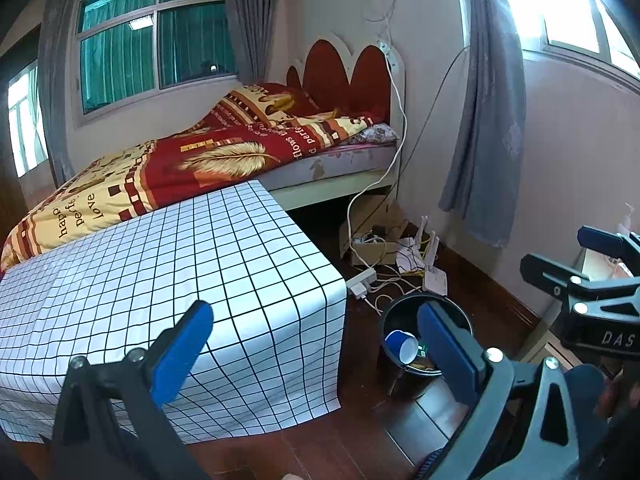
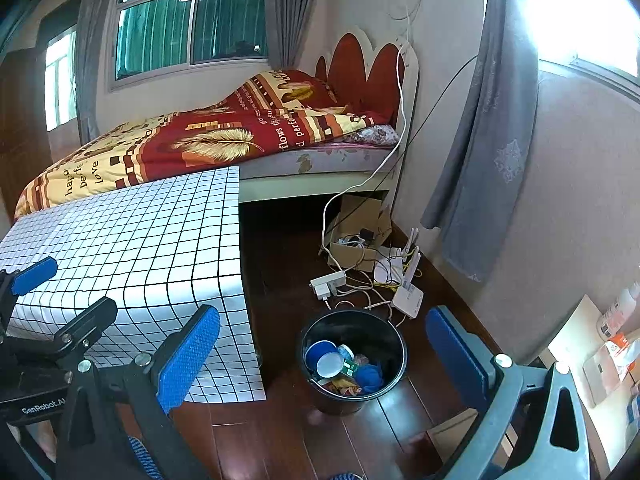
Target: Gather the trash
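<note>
Both wrist views look down, sharing bin (image 1: 424,344) and bed (image 2: 200,148).

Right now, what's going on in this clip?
A person holds two grippers over a bedroom floor. Both the left hand-held gripper and the right hand-held gripper are open and hold nothing. The black bin beside the checked table already holds a blue cup and other trash. No trash shows on the tabletop.
</note>
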